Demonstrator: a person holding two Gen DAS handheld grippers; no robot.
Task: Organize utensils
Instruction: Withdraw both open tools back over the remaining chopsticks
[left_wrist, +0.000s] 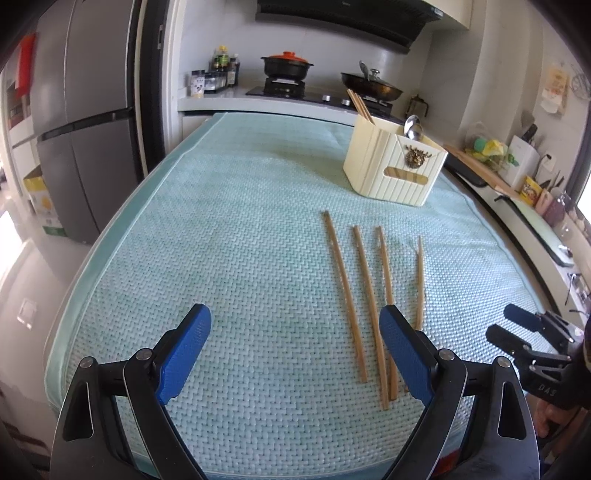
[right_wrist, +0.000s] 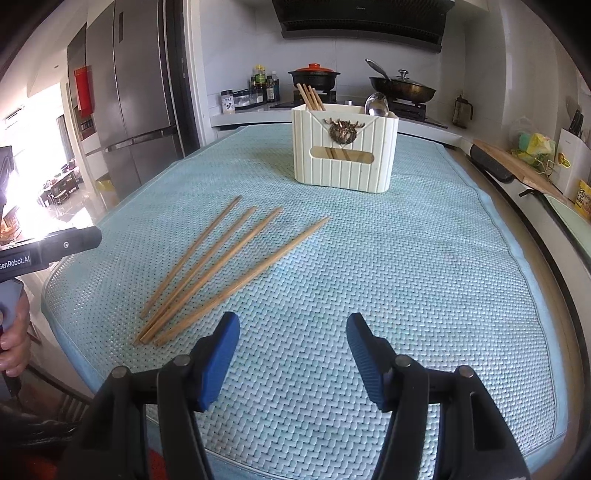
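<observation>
chopsticks: four loose wooden chopsticks (right_wrist: 207, 273) lie side by side on the mat, fanned slightly, just ahead and to the left of the right gripper (right_wrist: 290, 325); in the left wrist view they run past the right-hand finger of the left gripper (left_wrist: 295, 317).
holder: cream ribbed utensil holder (right_wrist: 345, 158) stands further back on the mat, holding more chopsticks and a metal spoon (right_wrist: 376, 103).
left gripper: jaws spread wide, empty, tilted down over the mat.
right gripper: jaws parted, nothing between the blue pads, angled down.
hand: a hand (right_wrist: 14, 332) grips the left tool's handle.
mat: pale green woven mat (right_wrist: 406, 277), herringbone texture.
</observation>
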